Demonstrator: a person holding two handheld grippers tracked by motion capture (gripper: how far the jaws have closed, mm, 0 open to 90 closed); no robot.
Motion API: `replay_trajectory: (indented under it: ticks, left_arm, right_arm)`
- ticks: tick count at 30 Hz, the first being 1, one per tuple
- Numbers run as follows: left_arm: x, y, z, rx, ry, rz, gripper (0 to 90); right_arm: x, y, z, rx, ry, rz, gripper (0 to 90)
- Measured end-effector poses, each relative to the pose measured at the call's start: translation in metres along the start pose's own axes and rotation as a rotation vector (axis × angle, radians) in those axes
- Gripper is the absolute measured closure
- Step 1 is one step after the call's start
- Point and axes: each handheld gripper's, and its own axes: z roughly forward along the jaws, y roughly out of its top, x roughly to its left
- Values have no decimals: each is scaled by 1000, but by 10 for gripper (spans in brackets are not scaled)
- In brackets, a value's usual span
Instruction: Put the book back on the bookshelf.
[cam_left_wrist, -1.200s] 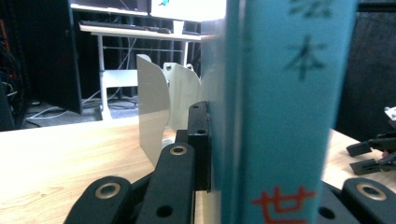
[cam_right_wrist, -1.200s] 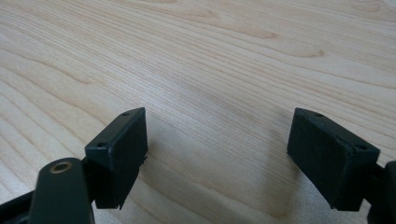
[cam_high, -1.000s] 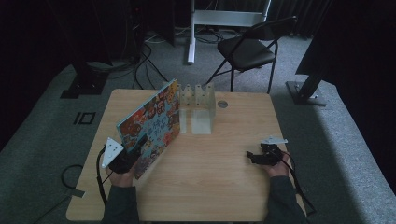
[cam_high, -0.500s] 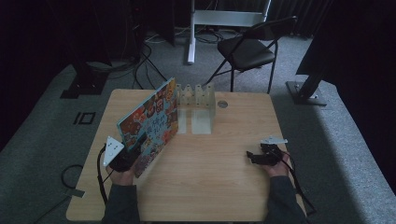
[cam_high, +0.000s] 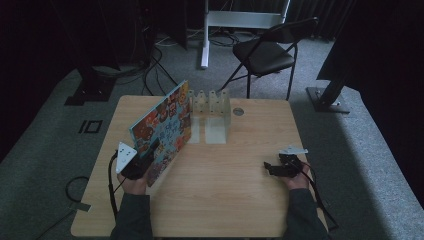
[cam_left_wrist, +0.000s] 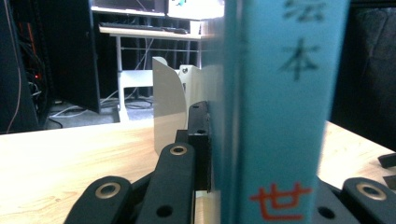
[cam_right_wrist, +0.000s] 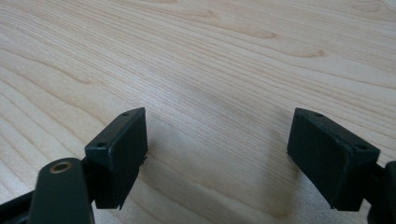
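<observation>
A large picture book with a colourful cover stands tilted on the left half of the wooden table. My left gripper is shut on its near lower edge. In the left gripper view the book's teal spine sits between the black jaws, one fingertip pressed against its left side. A white rack with several upright dividers stands behind the book at the table's far middle. My right gripper rests low at the right of the table. Its jaws stand wide apart over bare wood, nothing between them.
A small round disc lies right of the rack. A black folding chair and a white stand are beyond the far edge. Cables trail on the grey carpet at left.
</observation>
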Motion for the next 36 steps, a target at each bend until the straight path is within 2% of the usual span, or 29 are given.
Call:
replay_trajectory:
  ticks: [10,13,26,36]
  left_arm:
    - [2,3,6,-5,10,-7,810]
    - [0,5,11,-7,31,-4,810]
    - [1,8,22,-3,38,-8,810]
    - [1,11,28,-7,66,17,809]
  right_arm:
    - [0,0,0,1,0,1,198]
    - [0,0,0,1,1,1,198]
    - [0,0,0,1,0,1,198]
    - [0,0,0,0,1,1,198]
